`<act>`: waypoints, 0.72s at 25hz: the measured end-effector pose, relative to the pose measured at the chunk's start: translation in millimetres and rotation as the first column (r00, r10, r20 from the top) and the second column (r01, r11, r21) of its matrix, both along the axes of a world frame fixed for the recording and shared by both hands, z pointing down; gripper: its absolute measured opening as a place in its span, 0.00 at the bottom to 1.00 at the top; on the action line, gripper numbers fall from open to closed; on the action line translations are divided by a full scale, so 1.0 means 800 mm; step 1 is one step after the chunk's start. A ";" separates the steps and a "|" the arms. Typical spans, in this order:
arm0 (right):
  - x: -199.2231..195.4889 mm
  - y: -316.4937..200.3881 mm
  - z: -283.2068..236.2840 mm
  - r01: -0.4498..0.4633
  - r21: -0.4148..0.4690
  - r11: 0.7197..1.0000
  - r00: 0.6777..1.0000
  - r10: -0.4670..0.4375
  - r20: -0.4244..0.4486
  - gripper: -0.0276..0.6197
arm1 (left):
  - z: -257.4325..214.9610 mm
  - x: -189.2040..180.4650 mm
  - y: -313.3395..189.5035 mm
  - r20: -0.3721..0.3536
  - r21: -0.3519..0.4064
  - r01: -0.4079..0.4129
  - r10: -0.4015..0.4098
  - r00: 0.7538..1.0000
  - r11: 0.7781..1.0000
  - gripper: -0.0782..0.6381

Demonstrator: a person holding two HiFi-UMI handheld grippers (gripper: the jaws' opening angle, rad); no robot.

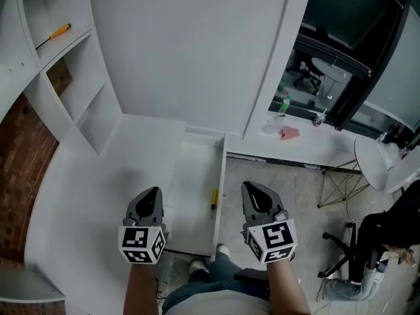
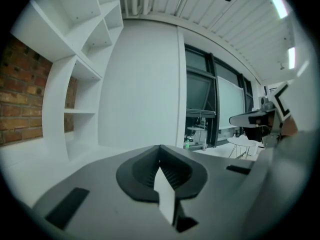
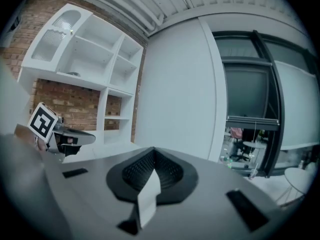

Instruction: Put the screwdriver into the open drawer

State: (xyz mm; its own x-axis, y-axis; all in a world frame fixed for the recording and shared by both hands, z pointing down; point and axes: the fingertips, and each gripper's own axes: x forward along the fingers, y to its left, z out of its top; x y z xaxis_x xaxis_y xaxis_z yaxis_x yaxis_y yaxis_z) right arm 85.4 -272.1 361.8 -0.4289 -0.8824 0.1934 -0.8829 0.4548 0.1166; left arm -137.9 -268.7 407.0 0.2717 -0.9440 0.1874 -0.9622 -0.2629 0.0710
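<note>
Two screwdrivers in view: a yellow screwdriver [image 1: 213,199] lies inside the open drawer [image 1: 190,189], small and hard to make out, and an orange-handled screwdriver [image 1: 55,35] sits on the upper shelf [image 1: 75,38]. Your left gripper [image 1: 153,194] and right gripper [image 1: 252,190] flank the drawer, jaws clenched and empty. Only print: their square markers.

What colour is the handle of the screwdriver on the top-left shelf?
Orange. The screwdriver shows best in the head view.

White shelving [image 1: 69,87] curves down the upper left, a brick wall [image 1: 23,169] showing behind it. At upper right, under dark windows [image 1: 341,12], a green bottle [image 1: 285,104] and a pink item [image 1: 289,133] sit near each other. A black office chair [image 1: 351,245] stands at lower right.
</note>
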 end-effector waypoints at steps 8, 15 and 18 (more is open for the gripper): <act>-0.006 0.029 -0.053 -0.010 0.108 0.994 1.000 0.010 -0.004 0.06 | -0.058 -0.032 0.037 -0.023 0.138 0.028 -0.025 0.999 0.990 0.13; -0.003 0.054 -0.096 0.002 0.199 0.980 1.000 -0.006 0.022 0.06 | -0.099 -0.024 0.059 0.013 0.230 0.020 -0.024 1.000 0.973 0.13; 0.007 0.072 -0.104 0.007 0.217 0.976 1.000 -0.013 0.023 0.06 | -0.117 -0.016 0.076 0.027 0.268 0.020 -0.029 0.999 0.963 0.13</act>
State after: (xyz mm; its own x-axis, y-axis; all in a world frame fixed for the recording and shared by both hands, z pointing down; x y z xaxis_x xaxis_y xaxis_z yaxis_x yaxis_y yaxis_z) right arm 90.7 -214.7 278.2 -0.4402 -0.8978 -0.0122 -0.8822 0.4299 0.1922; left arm -150.9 -208.3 313.3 0.2459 -0.9671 -0.0650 -0.9692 -0.2446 -0.0279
